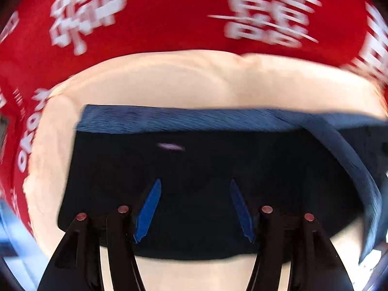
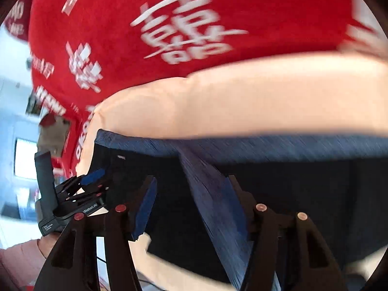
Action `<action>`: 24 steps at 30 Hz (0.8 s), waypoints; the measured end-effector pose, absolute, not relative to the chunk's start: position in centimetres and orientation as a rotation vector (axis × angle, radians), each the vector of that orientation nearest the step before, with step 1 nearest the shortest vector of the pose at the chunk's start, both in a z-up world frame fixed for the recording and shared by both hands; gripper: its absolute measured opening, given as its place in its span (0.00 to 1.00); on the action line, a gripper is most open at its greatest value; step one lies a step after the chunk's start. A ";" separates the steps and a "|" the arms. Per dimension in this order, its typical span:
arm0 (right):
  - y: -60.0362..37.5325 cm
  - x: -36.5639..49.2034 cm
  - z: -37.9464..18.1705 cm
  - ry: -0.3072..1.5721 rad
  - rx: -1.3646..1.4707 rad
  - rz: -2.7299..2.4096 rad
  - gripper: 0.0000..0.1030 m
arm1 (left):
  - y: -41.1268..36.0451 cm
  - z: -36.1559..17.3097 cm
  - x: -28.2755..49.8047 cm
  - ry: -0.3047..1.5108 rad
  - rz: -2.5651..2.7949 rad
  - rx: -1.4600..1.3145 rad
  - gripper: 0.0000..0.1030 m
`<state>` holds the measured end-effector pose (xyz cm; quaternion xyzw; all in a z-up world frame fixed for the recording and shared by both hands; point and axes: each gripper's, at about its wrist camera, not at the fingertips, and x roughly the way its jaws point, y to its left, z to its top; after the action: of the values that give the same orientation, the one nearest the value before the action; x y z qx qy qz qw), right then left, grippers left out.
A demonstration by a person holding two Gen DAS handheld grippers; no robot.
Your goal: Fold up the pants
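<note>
The dark navy pants (image 1: 194,169) lie folded on a cream cloth (image 1: 194,84), with a lighter blue band (image 1: 194,118) along the far edge. My left gripper (image 1: 195,186) hovers over the pants, open and empty, blue pads (image 1: 149,208) wide apart. In the right wrist view the pants (image 2: 303,194) fill the lower right, with a blue strip (image 2: 213,194) running between the fingers. My right gripper (image 2: 191,186) is open over the pants, touching nothing I can tell. The left gripper (image 2: 94,177) shows at the pants' left corner.
A red cloth with white characters (image 1: 169,12) covers the surface beyond the cream cloth, and shows too in the right wrist view (image 2: 194,12). A person's pink-sleeved hand (image 2: 21,254) holds the left gripper at lower left. A bright room lies beyond the left edge (image 2: 14,97).
</note>
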<state>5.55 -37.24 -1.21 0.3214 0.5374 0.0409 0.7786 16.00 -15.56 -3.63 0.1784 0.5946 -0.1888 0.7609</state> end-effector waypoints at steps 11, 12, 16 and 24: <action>-41.5 -17.7 -2.1 1.061 1.024 -0.354 0.64 | -24.4 -0.8 5.0 1.239 -0.821 0.546 0.59; -41.3 -19.5 -2.3 1.055 1.039 -0.387 0.64 | -24.9 -0.7 4.0 1.240 -0.843 0.562 0.59; -41.2 -25.3 -3.5 1.048 1.111 -0.489 0.64 | -25.8 -0.1 1.6 1.225 -0.917 0.589 0.59; -41.9 -31.4 -5.6 1.089 1.113 -0.567 0.64 | -28.2 -1.9 -1.9 1.255 -0.969 0.636 0.59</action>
<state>-31.41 -41.87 -5.61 0.4948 0.4845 -0.2520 0.6760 -1.90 -28.16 -1.93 0.2805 0.5540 -0.4278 0.6568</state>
